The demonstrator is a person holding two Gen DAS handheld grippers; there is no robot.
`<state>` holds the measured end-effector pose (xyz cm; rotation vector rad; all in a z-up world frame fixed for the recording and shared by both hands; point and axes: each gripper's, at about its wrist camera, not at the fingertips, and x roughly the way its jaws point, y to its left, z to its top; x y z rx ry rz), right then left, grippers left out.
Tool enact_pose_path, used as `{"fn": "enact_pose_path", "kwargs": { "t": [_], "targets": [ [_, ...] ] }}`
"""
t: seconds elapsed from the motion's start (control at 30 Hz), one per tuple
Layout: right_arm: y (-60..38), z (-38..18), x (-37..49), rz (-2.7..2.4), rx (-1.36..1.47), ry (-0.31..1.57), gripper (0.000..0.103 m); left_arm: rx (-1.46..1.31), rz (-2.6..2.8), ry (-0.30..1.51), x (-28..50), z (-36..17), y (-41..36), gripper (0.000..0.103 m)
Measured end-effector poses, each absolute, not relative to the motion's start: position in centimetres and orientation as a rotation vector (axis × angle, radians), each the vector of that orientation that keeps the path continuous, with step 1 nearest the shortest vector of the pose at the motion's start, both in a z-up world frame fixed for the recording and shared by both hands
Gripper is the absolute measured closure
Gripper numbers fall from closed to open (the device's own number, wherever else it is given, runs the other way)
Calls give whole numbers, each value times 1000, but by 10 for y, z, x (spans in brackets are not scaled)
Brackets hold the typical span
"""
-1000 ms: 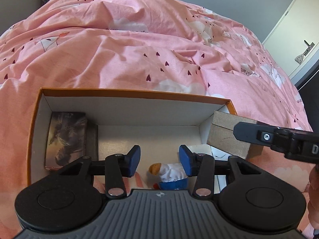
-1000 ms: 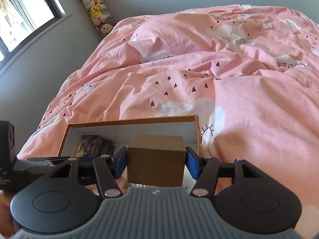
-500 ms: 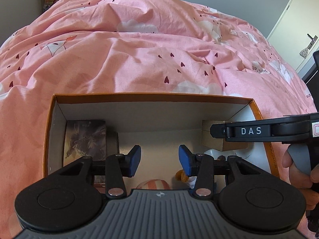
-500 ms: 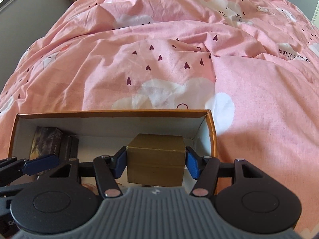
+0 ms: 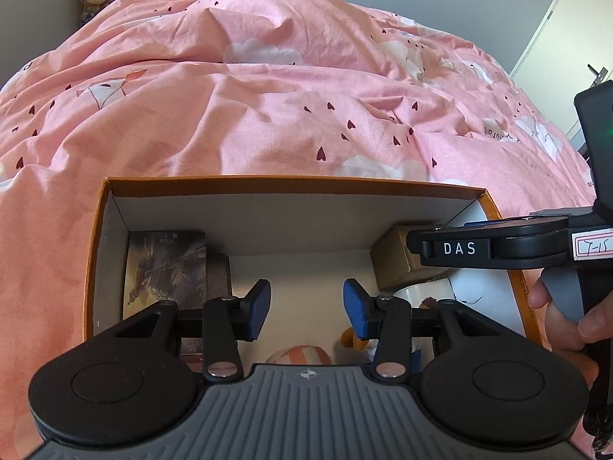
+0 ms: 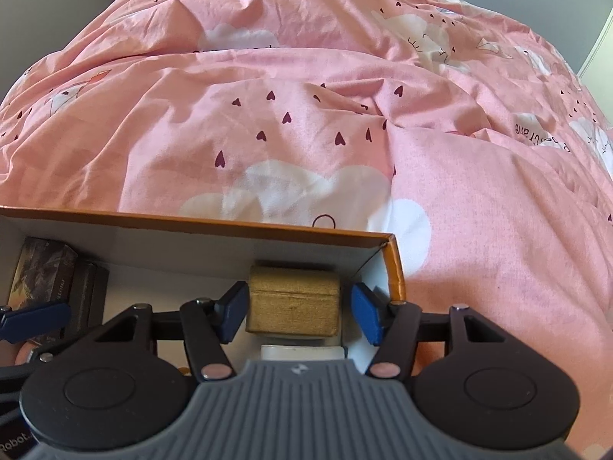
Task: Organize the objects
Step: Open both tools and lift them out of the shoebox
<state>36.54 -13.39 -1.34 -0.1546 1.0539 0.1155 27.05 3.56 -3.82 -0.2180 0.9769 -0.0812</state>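
pink bedding printed with small dark hearts and white clouds (image 6: 306, 122) filled the background, and an open cardboard box with an orange rim and white inner walls (image 5: 291, 182) was set on it.

a small tan cardboard cube (image 6: 293, 308) was seen in the far right corner of that box, close to the far wall and apparently resting on a white rounded object (image 6: 302, 352). the right gripper (image 6: 295, 314) was placed around the cube; its left pad lay against the cube's side while a narrow gap showed at its right pad, so the jaws looked slack around the cube, no longer clamped on it. whether the cube was fully released could not be told for certain.

the left gripper (image 5: 306, 308) was held over the middle of the box, its jaws about half apart with nothing between them. below it a peach-and-white striped ball (image 5: 300, 354) and a small soft toy with an orange part (image 5: 354, 339) were partly hidden. a dark printed carton (image 5: 166, 268) stood against the left wall of the box, with a second dark carton (image 5: 219, 276) just beside it.

the task was judged to be well along: several objects were already in the box, and the cube appeared placed. only the withdrawal of the right gripper seemed left here; no loose objects were visible on the bedding.
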Motion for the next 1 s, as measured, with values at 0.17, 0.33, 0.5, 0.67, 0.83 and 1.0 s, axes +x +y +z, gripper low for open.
{"fn": "enact_pose_path", "kwargs": {
  "t": [0.17, 0.33, 0.5, 0.67, 0.83, 1.0],
  "targets": [
    [-125, -10, 355, 228, -173, 1027, 51, -150, -37, 955, 261, -34, 33, 50],
    [-102, -16, 343, 280, -311, 968, 65, -71, 28, 932, 253, -33, 31, 48],
    [-90, -23, 337, 295, -414, 931, 74, -39, 67, 902, 245, -34, 29, 43],
    [-90, -35, 338, 236, -508, 898, 76, -32, 47, 883, 239, -32, 24, 43],
    [-99, -40, 341, 196, -530, 894, 76, -30, 44, 865, 236, -29, 22, 43],
    [-103, -39, 342, 203, -496, 901, 76, -7, 51, 833, 230, -24, 19, 43]
  ]
}}
